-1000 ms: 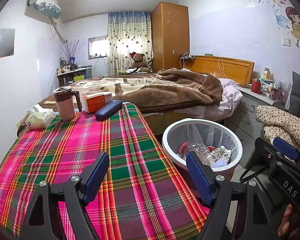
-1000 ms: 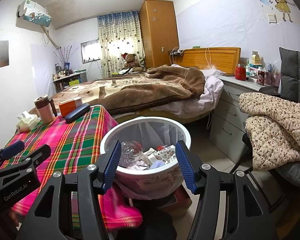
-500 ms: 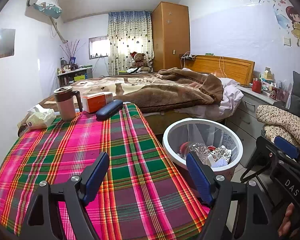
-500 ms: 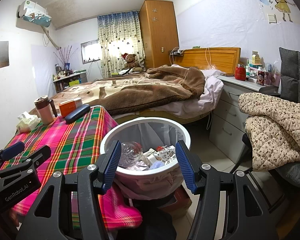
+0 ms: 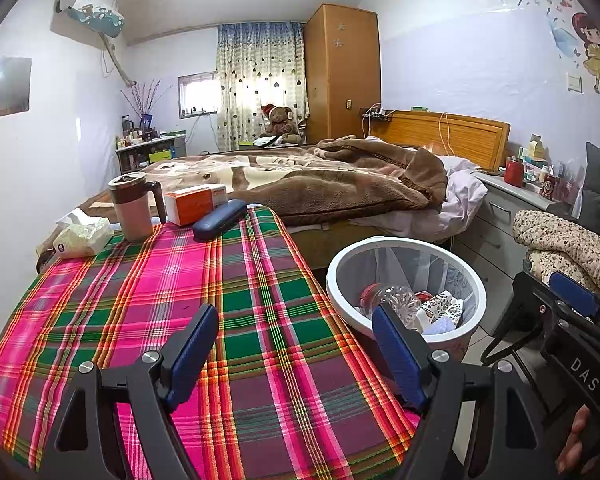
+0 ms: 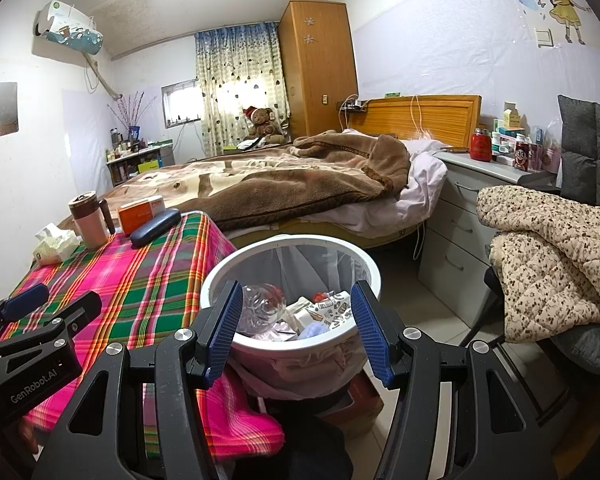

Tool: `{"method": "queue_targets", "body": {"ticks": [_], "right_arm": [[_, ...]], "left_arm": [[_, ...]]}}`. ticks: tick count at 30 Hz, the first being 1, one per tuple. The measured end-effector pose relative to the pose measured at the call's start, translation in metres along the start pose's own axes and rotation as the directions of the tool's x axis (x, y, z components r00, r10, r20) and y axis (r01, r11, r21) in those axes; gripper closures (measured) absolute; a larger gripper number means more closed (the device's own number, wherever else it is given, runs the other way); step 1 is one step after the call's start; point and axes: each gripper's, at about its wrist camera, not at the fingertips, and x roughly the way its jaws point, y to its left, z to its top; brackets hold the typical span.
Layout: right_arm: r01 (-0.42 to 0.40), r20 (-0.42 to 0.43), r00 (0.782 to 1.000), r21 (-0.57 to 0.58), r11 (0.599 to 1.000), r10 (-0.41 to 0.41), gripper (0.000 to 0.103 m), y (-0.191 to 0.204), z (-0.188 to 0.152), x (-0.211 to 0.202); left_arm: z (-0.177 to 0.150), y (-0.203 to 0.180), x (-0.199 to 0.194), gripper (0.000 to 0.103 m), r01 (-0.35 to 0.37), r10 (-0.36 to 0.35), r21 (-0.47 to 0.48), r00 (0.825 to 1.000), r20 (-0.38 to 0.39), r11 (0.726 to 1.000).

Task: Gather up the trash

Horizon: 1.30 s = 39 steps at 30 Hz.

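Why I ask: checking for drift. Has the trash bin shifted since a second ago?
No. In the right wrist view the trash bin sits the same beside the plaid table corner, below the bed.

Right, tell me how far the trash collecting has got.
Done: the white round waste bin already holds a clear plastic bottle and crumpled printed wrappers. In hand: nothing; the left claw and right claw are both open and empty. Left: probably little; the plaid-covered table shows only a lidded mug, an orange box, a dark blue case and a tissue pack.
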Motion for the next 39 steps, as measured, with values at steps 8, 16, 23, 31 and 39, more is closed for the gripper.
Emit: {"method": "queue_targets", "body": {"ticks": [8, 16, 23, 31, 39], "right_arm": [[0.001, 0.001, 1.0, -0.001, 1.0, -0.001, 0.045, 0.0, -0.0002, -0.0005], [0.0, 0.001, 1.0, -0.001, 1.0, 0.0, 0.045, 0.0, 0.0002, -0.0008], [0.0, 0.0, 1.0, -0.002, 1.0, 0.0, 0.045, 0.0003, 0.0001, -0.0008], [0.0, 0.0, 1.0, -0.002, 1.0, 0.0, 0.045, 0.0004, 0.0, -0.0005], [0.001, -0.001, 1.0, -0.001, 1.0, -0.001, 0.045, 0.0005, 0.0003, -0.0011]], "left_arm": [[0.0002, 0.0009, -0.0002, 0.024, 0.0, 0.0, -0.003, 1.0, -0.001, 1.0], [-0.0003, 0.0013, -0.0002, 0.024, -0.002, 0.002, -0.005, 1.0, -0.002, 1.0], [-0.0011, 0.0021, -0.0004, 0.024, 0.001, -0.001, -0.003, 1.0, -0.003, 1.0], [-0.0016, 0.0021, -0.0015, 0.024, 0.008, -0.008, -0.005, 1.0, -0.004, 1.0], [-0.0023, 0.0006, -0.0011, 0.024, 0.008, -0.008, -0.006, 1.0, -0.005, 1.0]]}}
